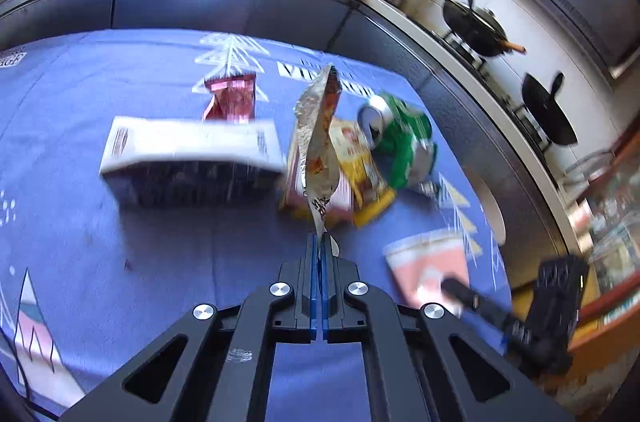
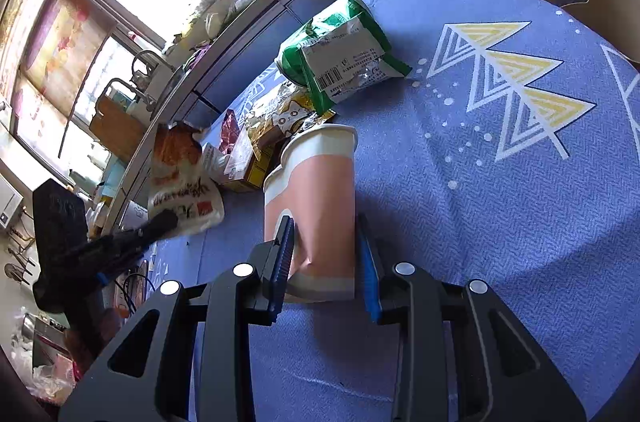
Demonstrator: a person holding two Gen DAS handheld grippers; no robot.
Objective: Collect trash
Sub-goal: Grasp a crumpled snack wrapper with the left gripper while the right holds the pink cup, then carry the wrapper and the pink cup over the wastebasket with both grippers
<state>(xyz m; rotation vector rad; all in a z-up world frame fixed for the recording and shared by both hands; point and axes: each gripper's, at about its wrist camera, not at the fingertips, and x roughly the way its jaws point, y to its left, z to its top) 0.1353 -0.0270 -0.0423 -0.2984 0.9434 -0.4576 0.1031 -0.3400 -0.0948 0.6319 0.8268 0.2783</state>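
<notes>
Kitchen bkgd: counter crowded w/ bottles, woks on stove at right. Blue patterned cloth (image 1: 80, 182) covers the desk. My left gripper (image 1: 321, 242) is clenched on the bottom edge of a silver/orange snack wrapper (image 1: 318, 142), which stands up off the cloth. Behind it lie a white box (image 1: 188, 146), red packet (image 1: 232, 96), yellow packet (image 1: 360, 174) and green bag (image 1: 404, 138), close together. My right gripper (image 2: 325, 254) is grasping a pink-and-white paper cup (image 2: 316, 190) lying on its side on the cloth, pads on both flanks, rim pointing away.
</notes>
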